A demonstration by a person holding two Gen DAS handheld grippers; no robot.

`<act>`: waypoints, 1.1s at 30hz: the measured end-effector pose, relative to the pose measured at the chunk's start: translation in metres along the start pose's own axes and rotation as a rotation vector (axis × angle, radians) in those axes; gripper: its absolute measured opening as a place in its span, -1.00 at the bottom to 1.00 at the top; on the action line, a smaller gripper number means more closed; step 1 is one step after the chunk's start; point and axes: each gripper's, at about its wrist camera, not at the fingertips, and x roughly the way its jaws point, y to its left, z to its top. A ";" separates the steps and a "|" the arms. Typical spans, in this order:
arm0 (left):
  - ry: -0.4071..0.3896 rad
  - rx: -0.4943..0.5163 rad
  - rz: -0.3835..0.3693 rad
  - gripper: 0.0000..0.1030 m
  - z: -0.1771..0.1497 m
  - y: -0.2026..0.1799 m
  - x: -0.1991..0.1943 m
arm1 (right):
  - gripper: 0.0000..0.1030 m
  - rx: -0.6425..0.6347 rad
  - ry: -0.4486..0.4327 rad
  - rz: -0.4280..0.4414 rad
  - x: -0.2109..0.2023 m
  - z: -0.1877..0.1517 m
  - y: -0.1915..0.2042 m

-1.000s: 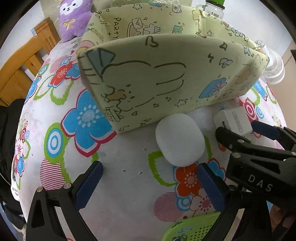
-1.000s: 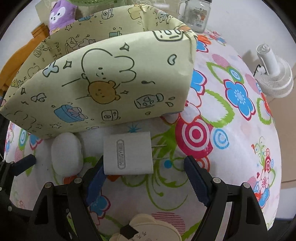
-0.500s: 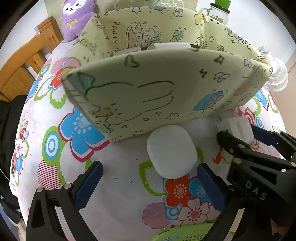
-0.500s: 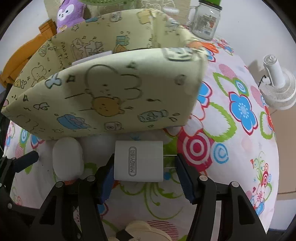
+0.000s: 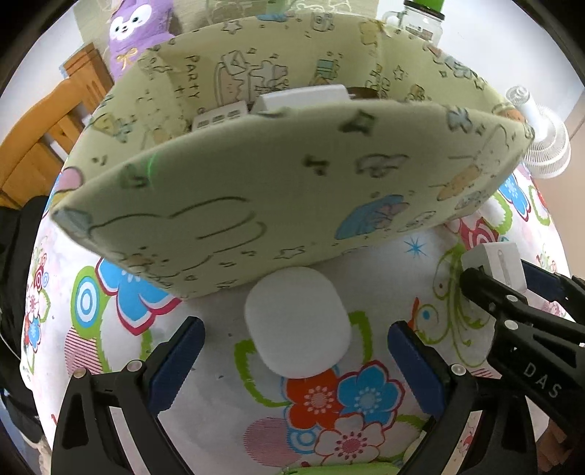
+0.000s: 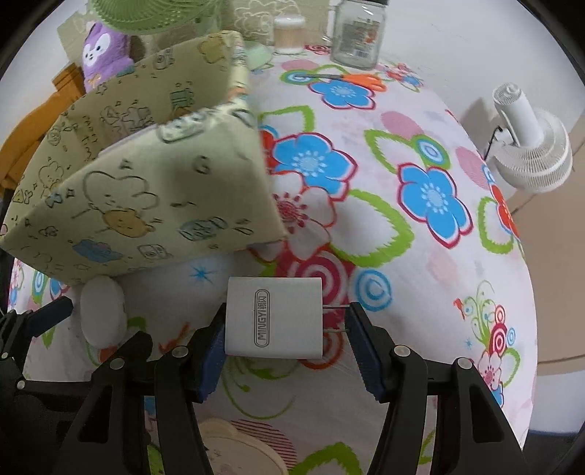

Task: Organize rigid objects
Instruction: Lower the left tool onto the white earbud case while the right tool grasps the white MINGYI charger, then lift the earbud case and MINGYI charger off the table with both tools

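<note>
A white charging plug (image 6: 274, 318) marked MINGYI is clamped in my right gripper (image 6: 286, 318): one pad presses its body, the other its prongs. From the left wrist view the same plug (image 5: 497, 263) shows at the right edge. A white rounded case (image 5: 296, 321) lies on the floral tablecloth, just in front of the yellow-green fabric box (image 5: 278, 190). My left gripper (image 5: 294, 330) is open, its blue pads either side of the case and clear of it. Inside the box lie a white power strip (image 5: 219, 117) and a white adapter (image 5: 303, 97).
A white desk fan (image 6: 530, 153) stands off the table's right edge. A glass jar (image 6: 358, 33), a purple plush toy (image 6: 104, 47) and a green fan (image 6: 153, 14) stand behind the box. A wooden chair (image 5: 36, 139) is at far left. A cream round item (image 6: 234, 453) lies below my right gripper.
My right gripper closed on the charging plug and carried it to the right, away from the box's front. My left gripper moved closer to the white case and the box.
</note>
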 end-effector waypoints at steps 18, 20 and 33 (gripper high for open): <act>-0.047 -0.034 0.016 0.53 0.014 -0.018 0.003 | 0.23 0.014 0.015 -0.019 -0.003 -0.008 -0.011; -0.051 -0.033 0.013 0.42 0.013 -0.019 0.001 | 0.23 0.007 0.015 -0.017 -0.003 -0.009 -0.009; -0.051 -0.041 -0.016 -0.01 0.003 -0.015 -0.015 | 0.23 -0.040 0.011 0.006 -0.007 -0.015 0.009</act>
